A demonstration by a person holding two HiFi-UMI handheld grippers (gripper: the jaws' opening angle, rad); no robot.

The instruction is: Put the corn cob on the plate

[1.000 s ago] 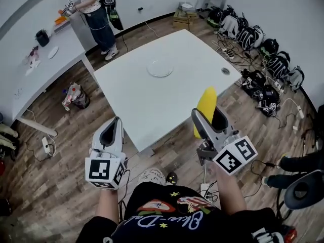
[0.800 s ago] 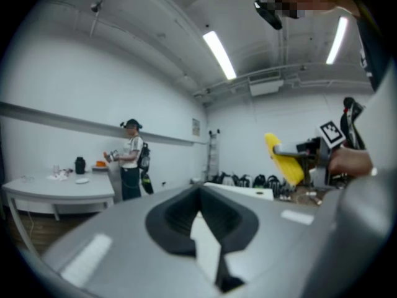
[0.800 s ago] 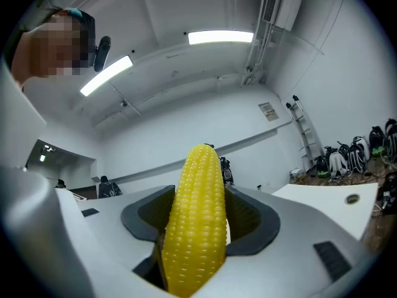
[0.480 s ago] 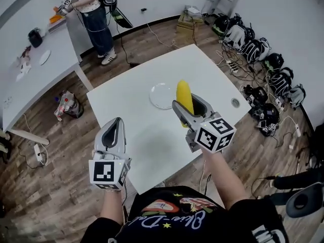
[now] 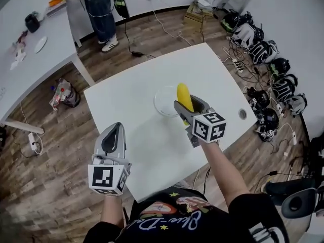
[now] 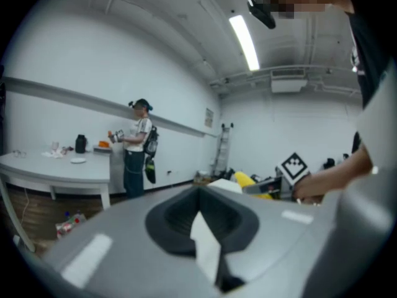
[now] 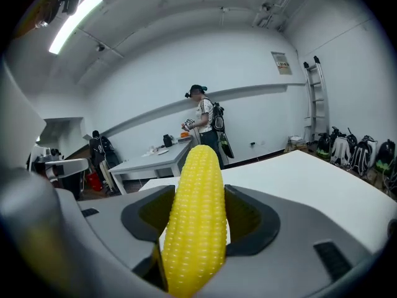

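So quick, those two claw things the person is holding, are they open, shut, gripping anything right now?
Left gripper: closed, nothing in it.
Right gripper: closed on the corn cob.

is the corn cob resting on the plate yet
No, the corn cob is clamped in the right tongs, not lying on the plate.

Corn cob [image 5: 184, 97]: yellow, whole, clamped between the right gripper's [image 5: 190, 105] jaws, tip pointing far, above the plate's right rim.
Plate [image 5: 163, 103]: round, pale, flat on the white table [image 5: 131, 118], mid-table.
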